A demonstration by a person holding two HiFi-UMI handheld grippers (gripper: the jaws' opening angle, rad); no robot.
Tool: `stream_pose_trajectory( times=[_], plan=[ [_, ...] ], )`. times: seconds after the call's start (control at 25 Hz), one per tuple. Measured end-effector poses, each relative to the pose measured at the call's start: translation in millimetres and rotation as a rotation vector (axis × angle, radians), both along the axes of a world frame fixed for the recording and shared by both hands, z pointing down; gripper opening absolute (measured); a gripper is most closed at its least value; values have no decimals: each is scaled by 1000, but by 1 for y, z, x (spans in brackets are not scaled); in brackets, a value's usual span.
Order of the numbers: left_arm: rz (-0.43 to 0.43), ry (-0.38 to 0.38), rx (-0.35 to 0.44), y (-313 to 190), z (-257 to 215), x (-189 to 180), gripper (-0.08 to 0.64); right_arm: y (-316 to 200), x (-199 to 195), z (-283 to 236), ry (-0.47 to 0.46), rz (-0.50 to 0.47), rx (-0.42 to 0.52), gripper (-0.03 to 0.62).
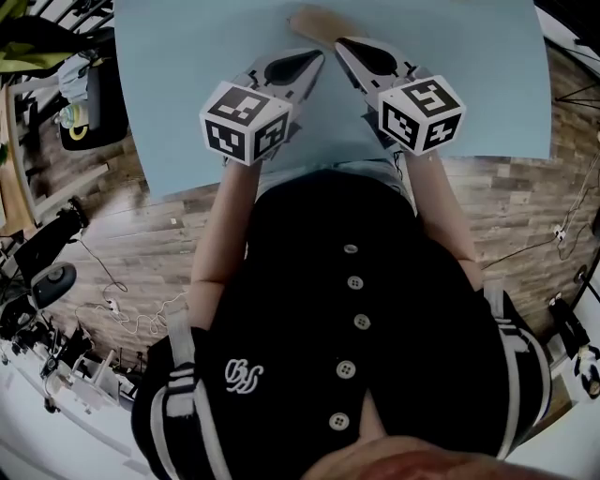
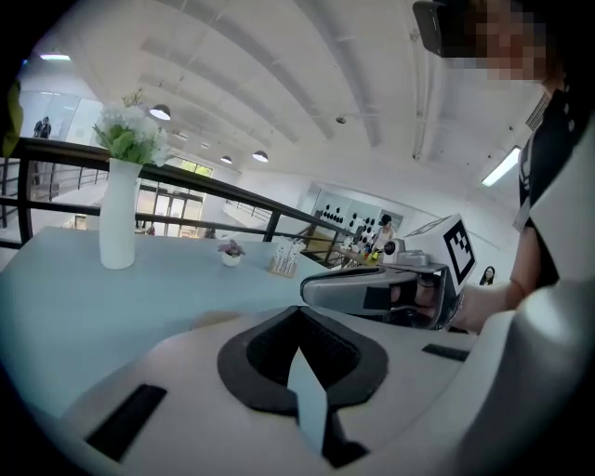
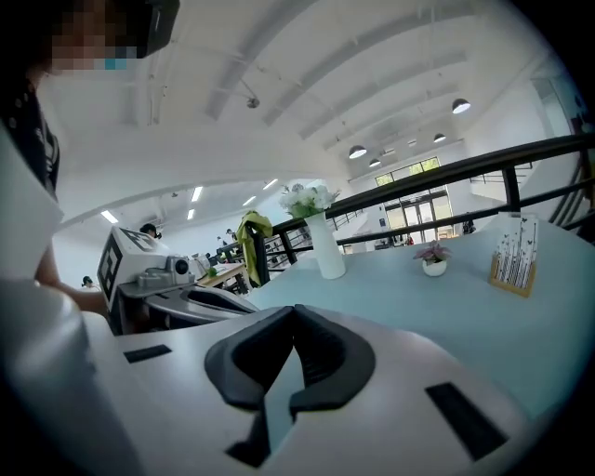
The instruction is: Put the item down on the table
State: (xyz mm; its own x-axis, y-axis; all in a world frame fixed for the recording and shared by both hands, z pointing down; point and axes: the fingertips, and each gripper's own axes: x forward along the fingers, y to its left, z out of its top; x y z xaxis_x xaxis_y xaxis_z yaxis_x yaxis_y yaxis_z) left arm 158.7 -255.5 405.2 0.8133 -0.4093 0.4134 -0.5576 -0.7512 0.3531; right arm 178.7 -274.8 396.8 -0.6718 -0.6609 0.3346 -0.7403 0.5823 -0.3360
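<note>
A flat tan item (image 1: 314, 19) lies on the light blue table (image 1: 187, 84), just past the tips of both grippers; in the left gripper view it is a tan patch (image 2: 216, 319) beyond the jaws. My left gripper (image 1: 315, 57) hovers over the table's near part, its jaws shut with nothing between them (image 2: 297, 311). My right gripper (image 1: 340, 43) hangs beside it, tips close to the item, also shut and empty (image 3: 293, 311). Each gripper shows in the other's view: the right gripper's body (image 2: 372, 288) and the left gripper's body (image 3: 186, 297).
At the far side of the table stand a white vase of flowers (image 2: 116, 223), a small potted plant (image 2: 231, 253) and a wooden card holder (image 2: 284, 260). A black railing (image 3: 483, 172) runs behind. A dark chair (image 1: 89, 103) and cables sit on the wooden floor at left.
</note>
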Motion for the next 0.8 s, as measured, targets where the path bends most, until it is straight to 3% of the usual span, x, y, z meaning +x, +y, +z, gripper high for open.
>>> stream_pose_trajectory(
  times=[0.28, 0.8],
  plan=[
    [-14, -46, 19, 12, 12, 2, 9, 24, 1, 6, -15, 17, -5, 11],
    [-105, -44, -103, 18, 35, -3, 9, 25, 4, 16, 29, 23, -12, 11]
  ],
)
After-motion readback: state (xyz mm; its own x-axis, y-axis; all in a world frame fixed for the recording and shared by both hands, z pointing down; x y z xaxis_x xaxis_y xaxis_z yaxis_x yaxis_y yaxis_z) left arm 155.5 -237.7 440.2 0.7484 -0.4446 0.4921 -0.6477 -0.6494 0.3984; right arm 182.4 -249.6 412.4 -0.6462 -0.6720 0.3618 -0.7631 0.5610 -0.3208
